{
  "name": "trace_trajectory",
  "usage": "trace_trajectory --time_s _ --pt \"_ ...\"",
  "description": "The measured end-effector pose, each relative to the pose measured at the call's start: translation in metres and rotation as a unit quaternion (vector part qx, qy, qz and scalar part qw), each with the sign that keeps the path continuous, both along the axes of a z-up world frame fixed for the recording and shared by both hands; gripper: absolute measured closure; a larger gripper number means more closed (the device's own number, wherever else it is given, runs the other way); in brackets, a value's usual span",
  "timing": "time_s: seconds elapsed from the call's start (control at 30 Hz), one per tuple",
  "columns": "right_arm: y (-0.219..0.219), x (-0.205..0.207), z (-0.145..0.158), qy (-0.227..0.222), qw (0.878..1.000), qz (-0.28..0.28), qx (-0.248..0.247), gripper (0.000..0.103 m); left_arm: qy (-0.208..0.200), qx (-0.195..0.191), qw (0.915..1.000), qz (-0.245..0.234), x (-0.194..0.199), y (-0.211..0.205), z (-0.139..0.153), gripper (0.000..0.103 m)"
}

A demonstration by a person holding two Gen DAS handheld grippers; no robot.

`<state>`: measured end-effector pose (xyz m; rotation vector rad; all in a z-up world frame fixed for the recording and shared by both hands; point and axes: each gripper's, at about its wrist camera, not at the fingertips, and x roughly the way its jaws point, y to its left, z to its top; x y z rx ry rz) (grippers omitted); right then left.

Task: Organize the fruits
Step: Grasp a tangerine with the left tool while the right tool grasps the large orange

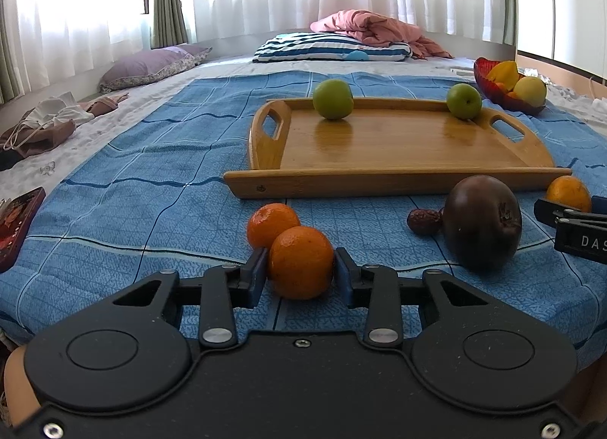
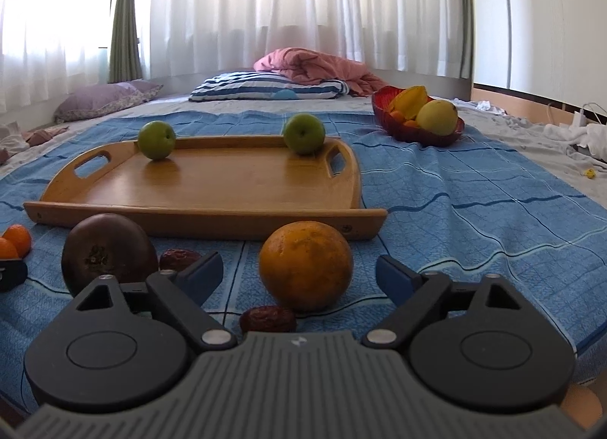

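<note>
There are two green apples, one [image 1: 333, 99] and another [image 1: 463, 101], both on one wooden tray [image 1: 394, 181].

There are two small oranges, one [image 1: 301, 262] in front and one [image 1: 271, 223] touching it behind. There is one big orange [image 2: 305, 265].

There is one big dark brown fruit [image 1: 481, 222].

There are two wrinkly red dates, one [image 2: 268, 319] near the big orange and one [image 2: 178, 259] beside the dark fruit.

There is one red bowl [image 2: 417, 135] with fruit piled in it. I can see one yellow-green round fruit [image 2: 436, 117] and one yellow star-shaped fruit [image 2: 411, 99] there. Little orange ones sit under them, too hidden to count.
</note>
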<state>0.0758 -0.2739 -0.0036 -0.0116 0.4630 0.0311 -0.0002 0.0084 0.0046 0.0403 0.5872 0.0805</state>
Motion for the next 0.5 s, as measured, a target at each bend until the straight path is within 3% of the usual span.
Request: trace_trajectory --time_s 0.2,0.33,0.5 --pt "0.0014 0.0021 -0.0009 0.008 1.000 -0.008 -0.002 0.027 0.000 -0.006 1.0000 0.002 -0.0003 0.0018 0.0015 0.068" --pt "0.0019 0.0032 -0.0010 0.011 1.000 -0.012 -0.003 0.045 -0.001 -0.006 1.0000 0.001 -0.0006 0.0021 0.0027 0.068" --pt "0.0001 0.0045 0.0004 0.015 1.000 -0.013 -0.001 0.047 -0.006 -0.008 1.0000 0.000 -0.0016 0.0008 0.0057 0.068"
